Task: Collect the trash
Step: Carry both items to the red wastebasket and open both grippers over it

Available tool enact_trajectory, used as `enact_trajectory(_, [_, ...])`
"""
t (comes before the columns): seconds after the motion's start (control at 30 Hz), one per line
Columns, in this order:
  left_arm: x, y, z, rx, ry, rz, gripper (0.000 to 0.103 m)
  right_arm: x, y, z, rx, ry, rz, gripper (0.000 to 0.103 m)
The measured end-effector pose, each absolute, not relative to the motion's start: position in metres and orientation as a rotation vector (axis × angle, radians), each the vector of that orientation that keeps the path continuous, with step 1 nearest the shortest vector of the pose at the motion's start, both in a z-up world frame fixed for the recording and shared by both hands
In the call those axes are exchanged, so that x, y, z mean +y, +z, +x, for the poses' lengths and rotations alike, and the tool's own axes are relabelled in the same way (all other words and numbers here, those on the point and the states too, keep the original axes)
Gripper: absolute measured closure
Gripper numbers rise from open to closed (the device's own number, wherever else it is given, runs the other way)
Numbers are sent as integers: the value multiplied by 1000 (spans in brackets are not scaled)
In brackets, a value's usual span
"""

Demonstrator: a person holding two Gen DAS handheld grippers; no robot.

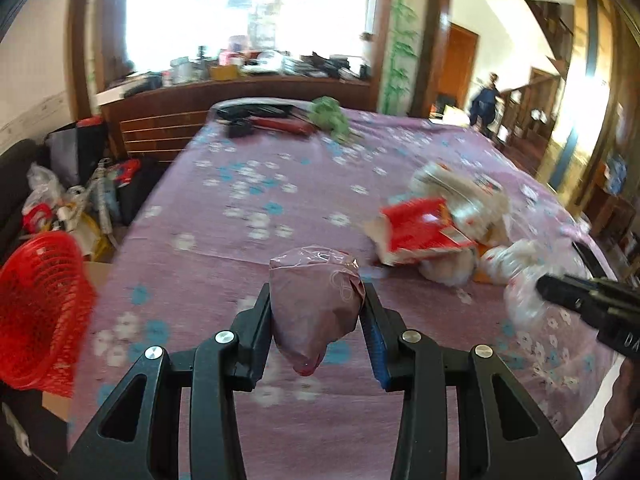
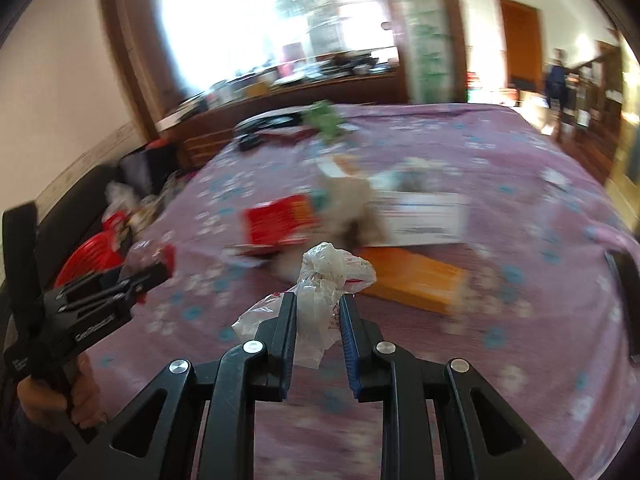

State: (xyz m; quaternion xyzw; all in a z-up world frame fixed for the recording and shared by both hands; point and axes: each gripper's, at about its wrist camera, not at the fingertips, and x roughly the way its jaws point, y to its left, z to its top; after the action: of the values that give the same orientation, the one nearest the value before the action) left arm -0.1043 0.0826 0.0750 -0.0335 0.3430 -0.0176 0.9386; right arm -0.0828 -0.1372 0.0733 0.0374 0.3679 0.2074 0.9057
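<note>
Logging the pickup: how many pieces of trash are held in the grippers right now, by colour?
Pink plastic bag, in the left gripper: 1
White plastic bag, in the right gripper: 1
Total: 2

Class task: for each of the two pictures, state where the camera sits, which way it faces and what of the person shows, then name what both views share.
Left wrist: rides the left gripper, looking over a pink bag; right gripper at right.
Right wrist: rides the right gripper, clamping a clear plastic bag; left gripper and hand at left.
Shared: purple floral cloth, red box, red basket.
</note>
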Motion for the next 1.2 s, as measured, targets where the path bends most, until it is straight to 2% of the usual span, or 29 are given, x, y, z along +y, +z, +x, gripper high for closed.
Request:
enact_trajectory(0.3, [208, 91, -132, 657, 217, -163, 63, -1, 90, -52, 818, 701, -16, 80])
enact_trajectory(0.6, [329, 69, -151, 688, 426, -283, 63, 141, 103, -43, 828, 898, -75, 80])
enact_trajectory(0.77, [361, 60, -158, 697, 470, -307, 62, 204, 100, -41, 840, 970, -91, 80])
enact_trajectory(0.87, [369, 60, -160, 685, 472, -315, 52, 227, 95, -35, 853, 982, -84, 78])
enact_trajectory(0.9, [370, 60, -161, 682, 477, -315, 38, 232, 93, -32, 852, 994, -69, 73])
enact_trajectory(0.93, [371, 60, -161, 678, 484, -317, 25, 234, 91, -29, 855, 995, -68, 58])
enact_trajectory(1.0, [367, 63, -163, 660, 486, -311, 24, 229, 91, -27, 850, 978, -44, 50])
enact_trajectory(1.2, [335, 73, -162, 642, 416, -272, 24, 171, 106, -33, 809, 948, 24, 49])
